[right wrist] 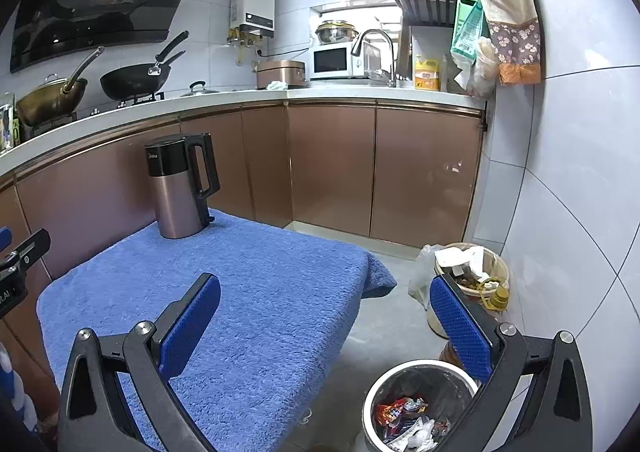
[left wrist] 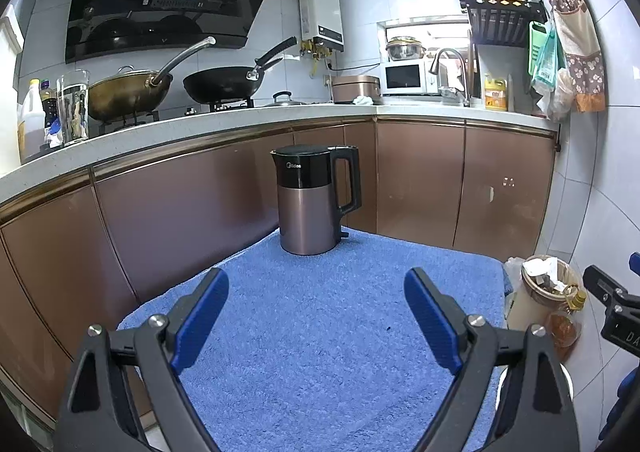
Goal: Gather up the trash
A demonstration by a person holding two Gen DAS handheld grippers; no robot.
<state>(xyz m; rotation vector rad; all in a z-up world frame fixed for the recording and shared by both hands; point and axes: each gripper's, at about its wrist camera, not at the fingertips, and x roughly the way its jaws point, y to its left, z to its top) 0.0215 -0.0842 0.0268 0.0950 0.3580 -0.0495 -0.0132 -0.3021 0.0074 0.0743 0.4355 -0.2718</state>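
Both claws wide, empty: left gripper [left wrist: 316, 302], right gripper [right wrist: 326, 310]. Blue towel [right wrist: 256, 292] bare except kettle [right wrist: 180, 188]. Wrappers in trash bin [right wrist: 416, 408], lower right. Collection looks finished; next, scan for leftovers.

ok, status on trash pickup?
Left gripper, right gripper open, empty. Wrappers in bin. Only kettle on blue towel.

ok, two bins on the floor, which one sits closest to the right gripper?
The white round bin holding snack wrappers, directly under the right gripper. The beige overfilled bin stands farther back by the wall.
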